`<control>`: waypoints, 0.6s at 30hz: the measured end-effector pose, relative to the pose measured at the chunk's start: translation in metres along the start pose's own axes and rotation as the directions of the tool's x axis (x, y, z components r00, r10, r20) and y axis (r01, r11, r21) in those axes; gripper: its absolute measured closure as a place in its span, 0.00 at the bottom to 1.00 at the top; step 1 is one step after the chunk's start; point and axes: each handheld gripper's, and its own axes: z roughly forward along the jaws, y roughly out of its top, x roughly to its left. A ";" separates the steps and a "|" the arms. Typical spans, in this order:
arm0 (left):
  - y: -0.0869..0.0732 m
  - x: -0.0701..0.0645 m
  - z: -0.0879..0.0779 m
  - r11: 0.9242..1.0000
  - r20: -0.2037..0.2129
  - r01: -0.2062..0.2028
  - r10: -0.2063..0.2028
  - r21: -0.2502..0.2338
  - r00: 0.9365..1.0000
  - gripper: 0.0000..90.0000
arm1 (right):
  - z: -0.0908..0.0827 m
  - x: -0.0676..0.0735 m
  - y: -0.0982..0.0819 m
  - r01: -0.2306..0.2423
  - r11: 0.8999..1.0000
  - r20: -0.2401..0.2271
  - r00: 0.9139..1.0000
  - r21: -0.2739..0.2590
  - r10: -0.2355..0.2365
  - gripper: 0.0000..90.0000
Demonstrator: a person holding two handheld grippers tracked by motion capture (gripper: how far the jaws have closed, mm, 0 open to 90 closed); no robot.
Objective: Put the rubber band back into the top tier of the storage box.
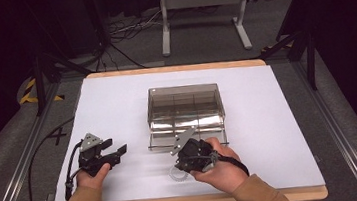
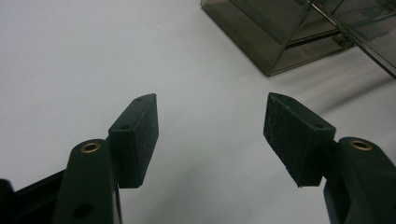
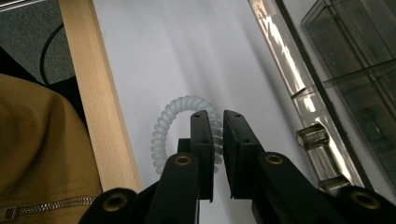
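Pinching one side of a pale, translucent spiral hair tie (image 3: 175, 126), the right hand-held gripper (image 3: 215, 122) has its jaws drawn nearly together with a strand of the coil between the pads. The tie is a ring of tight, glossy coils, bluish-white, lying close to the counter's (image 1: 116, 102) near wooden edge; whether it rests on the white surface or hangs just clear of it is hard to judge. In the high view it shows faintly as a small ring (image 1: 178, 174) under that gripper (image 1: 192, 155).

The left hand-held gripper (image 2: 210, 128) sits well apart to the left (image 1: 103, 154), its jaws spread wide with only bare white counter between them.

Just beyond the right gripper stands a smoky clear plastic organiser box (image 1: 185, 109), divided into compartments, its hinged lid (image 3: 299, 93) folded down toward the person, a small cylindrical knob (image 3: 312, 136) on the lid's edge. No writing is legible.
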 end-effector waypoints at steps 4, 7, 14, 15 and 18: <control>0.000 0.000 0.000 1.000 0.001 0.001 -0.001 0.000 1.000 0.40 | -0.007 -0.001 0.002 0.005 1.000 0.010 1.000 -0.013 -0.005 0.93; 0.000 0.000 0.000 1.000 0.001 0.001 -0.001 0.000 1.000 0.40 | -0.011 -0.002 0.004 0.006 1.000 0.012 1.000 -0.022 -0.006 0.93; 0.000 0.000 0.000 1.000 0.001 0.001 -0.001 0.000 1.000 0.40 | -0.021 -0.003 0.006 -0.003 0.999 0.025 1.000 -0.039 0.004 0.93; 0.000 0.000 0.000 1.000 0.001 0.001 -0.001 -0.001 1.000 0.40 | -0.023 -0.004 0.006 -0.004 0.999 0.028 1.000 -0.046 0.005 0.93; 0.000 0.000 0.000 1.000 0.002 0.001 -0.001 -0.002 1.000 0.40 | -0.028 -0.006 0.007 -0.004 0.998 0.032 0.999 -0.058 0.006 0.93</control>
